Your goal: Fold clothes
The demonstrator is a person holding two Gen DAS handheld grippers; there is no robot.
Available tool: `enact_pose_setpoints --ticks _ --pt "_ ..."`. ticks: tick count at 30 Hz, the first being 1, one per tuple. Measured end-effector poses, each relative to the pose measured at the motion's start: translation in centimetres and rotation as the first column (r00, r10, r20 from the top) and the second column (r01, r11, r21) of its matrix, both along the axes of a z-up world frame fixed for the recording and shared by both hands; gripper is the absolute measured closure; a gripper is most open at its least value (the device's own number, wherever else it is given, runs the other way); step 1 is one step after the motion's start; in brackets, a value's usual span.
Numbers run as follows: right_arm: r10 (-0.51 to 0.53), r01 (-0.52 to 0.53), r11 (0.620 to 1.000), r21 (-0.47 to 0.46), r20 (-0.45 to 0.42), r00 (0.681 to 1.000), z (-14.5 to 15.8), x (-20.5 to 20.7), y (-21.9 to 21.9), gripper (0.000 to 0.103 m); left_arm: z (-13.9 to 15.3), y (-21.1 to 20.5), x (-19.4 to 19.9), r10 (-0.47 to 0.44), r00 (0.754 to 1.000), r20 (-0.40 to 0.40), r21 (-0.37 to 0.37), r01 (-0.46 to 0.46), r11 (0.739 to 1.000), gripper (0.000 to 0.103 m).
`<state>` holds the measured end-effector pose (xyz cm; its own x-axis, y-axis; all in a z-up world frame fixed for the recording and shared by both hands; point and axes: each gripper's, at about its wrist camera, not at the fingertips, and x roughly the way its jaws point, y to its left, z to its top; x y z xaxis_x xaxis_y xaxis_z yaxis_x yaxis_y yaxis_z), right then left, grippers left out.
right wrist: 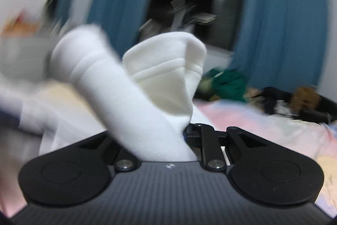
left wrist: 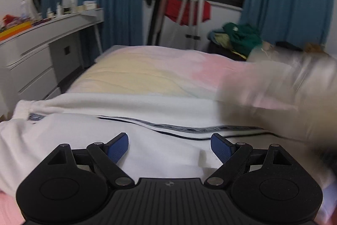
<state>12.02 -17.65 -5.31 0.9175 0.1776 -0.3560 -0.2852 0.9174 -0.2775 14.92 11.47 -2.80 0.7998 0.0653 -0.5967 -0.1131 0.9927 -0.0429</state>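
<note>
In the left wrist view, the left gripper [left wrist: 169, 146] stands wide apart with nothing between its blue pads [left wrist: 118, 147], low in the frame over a white garment [left wrist: 105, 119] spread across the bed [left wrist: 147, 71]. In the right wrist view, the right gripper [right wrist: 183, 136] is nearly closed, pinching white cloth [right wrist: 147, 98] that bunches up at frame centre.

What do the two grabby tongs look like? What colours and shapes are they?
The left tongs are matte black plastic with two round discs, jointed bars with silver rivets, a ribbed middle plate bearing a tiny white logo, and bumpy blue pads. The right tongs have the same black discs, bars, rivets and ribbed plate; their pads are mostly hidden. No cables or sleeves show clearly.
</note>
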Motion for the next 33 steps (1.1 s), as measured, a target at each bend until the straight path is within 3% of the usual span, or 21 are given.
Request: enact_pose_setpoints --ticks 1,4,10,18,21,22,25,31,33 --pt "0.029 -0.034 0.996 -0.086 -0.053 0.998 -1.9 -0.1 1.5 0.084 0.0 0.4 0.0 0.005 1.000 -0.004 -0.001 -0.005 1.000 0.016" --pt "0.055 -0.056 0.969 -0.239 -0.012 0.998 -4.7 -1.2 3.0 0.083 0.2 1.5 -0.2 0.029 1.000 -0.011 -0.015 -0.029 0.999 0.016" --pt "0.058 -0.054 0.995 -0.083 0.054 0.997 -1.4 -1.3 1.9 0.083 2.1 3.4 -0.8 0.071 0.996 0.059 -0.119 -0.064 0.991 0.016" --pt "0.109 -0.110 0.989 -0.099 -0.019 0.994 -2.5 -0.2 4.9 0.078 2.4 4.1 -1.2 0.060 0.995 0.081 -0.186 -0.044 0.981 0.016" --pt "0.134 -0.136 0.991 -0.017 -0.082 0.988 -1.0 -0.2 4.3 0.054 2.2 4.2 -1.3 0.046 0.995 0.089 -0.205 -0.026 0.978 0.016" --pt "0.152 -0.152 0.988 0.014 -0.106 0.983 -0.5 -0.3 4.4 0.040 2.2 4.1 -1.4 0.039 0.995 0.095 -0.214 -0.018 0.977 0.016" --pt "0.202 -0.190 0.978 0.084 -0.167 0.965 1.0 -1.9 3.9 0.025 2.2 3.9 -1.8 0.010 0.993 0.114 -0.245 0.018 0.969 0.016" --pt "0.253 -0.185 0.954 0.238 -0.300 0.920 4.2 -3.0 0.4 0.024 2.4 3.2 -3.0 -0.126 0.978 0.164 -0.300 0.171 0.939 0.017" --pt "0.222 -0.133 0.949 0.286 -0.307 0.925 5.1 -3.8 -1.4 0.024 2.3 2.6 -3.5 -0.170 0.968 0.183 -0.319 0.222 0.921 0.017"
